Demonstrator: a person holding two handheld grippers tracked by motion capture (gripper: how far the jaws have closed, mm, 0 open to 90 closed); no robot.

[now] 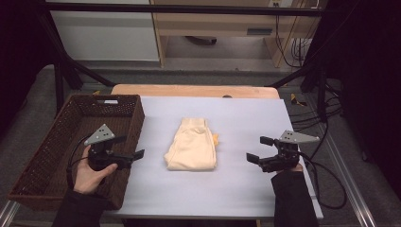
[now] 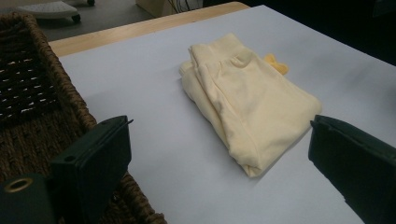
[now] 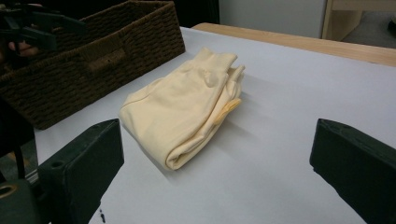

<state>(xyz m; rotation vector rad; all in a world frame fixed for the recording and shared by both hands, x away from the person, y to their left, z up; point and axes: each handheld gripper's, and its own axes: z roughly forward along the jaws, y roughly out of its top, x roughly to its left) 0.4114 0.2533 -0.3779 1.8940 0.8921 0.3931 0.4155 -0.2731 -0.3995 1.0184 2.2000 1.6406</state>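
Just one folded garment (image 1: 191,146), one basket (image 1: 47,156)

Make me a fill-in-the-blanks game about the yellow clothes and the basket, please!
1. The folded yellow garment lies on the ____ sheet.
2. The brown wicker basket stands on the garment's ____ side in the high view.
3. The left gripper and the right gripper both have their jaws ____.
4. The garment lies ____ the two grippers.

Missing words: white; left; open; between

We hold left gripper (image 1: 134,147) and right gripper (image 1: 259,149) level, jaws wide apart, facing inward, both empty.
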